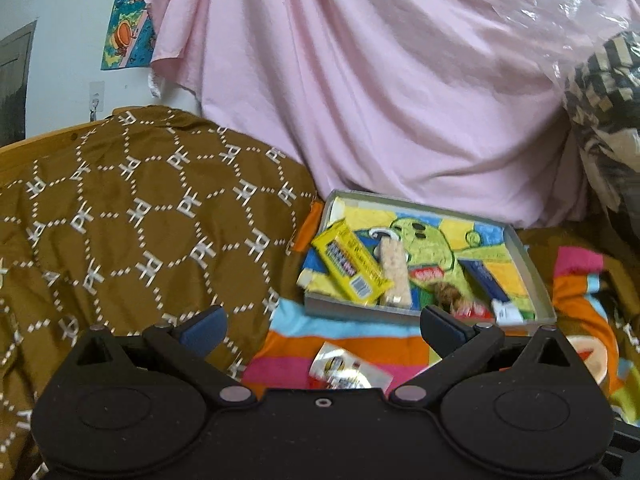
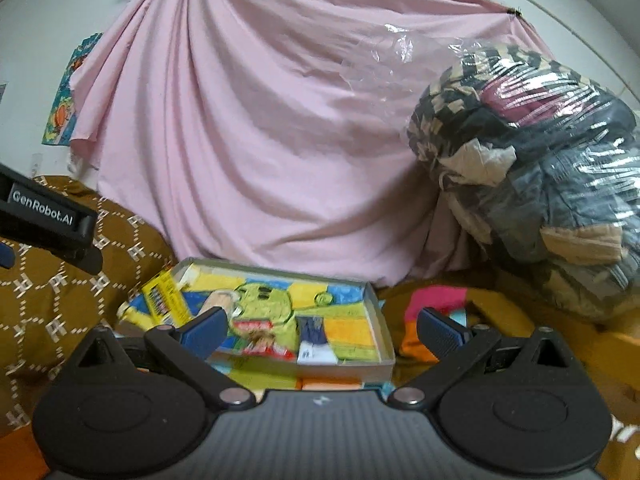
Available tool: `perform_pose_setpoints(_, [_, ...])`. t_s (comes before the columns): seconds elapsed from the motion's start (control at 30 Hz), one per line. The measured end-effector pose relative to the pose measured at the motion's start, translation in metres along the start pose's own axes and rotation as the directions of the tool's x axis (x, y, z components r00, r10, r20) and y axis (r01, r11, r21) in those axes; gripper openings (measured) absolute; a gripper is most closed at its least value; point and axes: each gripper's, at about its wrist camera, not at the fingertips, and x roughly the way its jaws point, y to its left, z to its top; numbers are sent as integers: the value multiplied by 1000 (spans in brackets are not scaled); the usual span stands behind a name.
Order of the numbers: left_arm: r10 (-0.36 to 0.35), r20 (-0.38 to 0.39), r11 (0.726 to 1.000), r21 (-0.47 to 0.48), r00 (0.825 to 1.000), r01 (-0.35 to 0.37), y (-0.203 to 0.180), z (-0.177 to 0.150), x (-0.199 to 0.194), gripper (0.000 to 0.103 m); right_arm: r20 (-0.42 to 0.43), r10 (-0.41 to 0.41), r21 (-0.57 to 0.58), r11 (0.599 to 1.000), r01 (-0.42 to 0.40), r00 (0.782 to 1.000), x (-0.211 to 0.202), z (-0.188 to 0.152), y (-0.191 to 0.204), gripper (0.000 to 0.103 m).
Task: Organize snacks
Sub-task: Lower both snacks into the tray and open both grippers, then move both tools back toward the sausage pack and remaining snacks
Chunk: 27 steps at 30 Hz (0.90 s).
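Left wrist view: my left gripper (image 1: 322, 330), fingers spread wide and holding nothing, hovers over a white snack packet (image 1: 348, 372) lying on the striped cloth (image 1: 288, 344) just in front of the grey tray (image 1: 536, 276). The tray holds a yellow pack (image 1: 350, 268), a pale bar (image 1: 394, 276) and other snacks. Right wrist view: my right gripper (image 2: 320, 330), fingers likewise apart and empty, faces the same tray.

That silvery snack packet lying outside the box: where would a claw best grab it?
Probably by its near right edge. The silvery packet lies flat on the striped cloth, just ahead of the open left claw, so coming from above, across its narrow width, looks easiest. Its near end is hidden.
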Motion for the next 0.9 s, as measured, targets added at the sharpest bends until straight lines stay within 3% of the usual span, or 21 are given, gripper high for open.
perform_pose_setpoints(0.2, [16, -18, 1000, 25, 1000, -15, 14, -28, -15, 102, -102, 47, 44, 998, -42, 994, -23, -13, 0, 103])
perform_pose_setpoints(0.43, [36, -28, 995, 98, 999, -33, 31, -62, -29, 102, -255, 87, 83, 994, -67, 963, -30, -28, -1, 103])
perform_pose_setpoints(0.7, [35, -128, 988, 152, 991, -15, 50, -97, -27, 102, -360, 117, 89, 992, -91, 926, -34, -42, 7, 103])
perform_pose_setpoints(0.9, [26, -224, 986, 169, 974, 13, 54, -107, -14, 102, -413, 160, 74, 987, -142, 896, -25, -50, 17, 103])
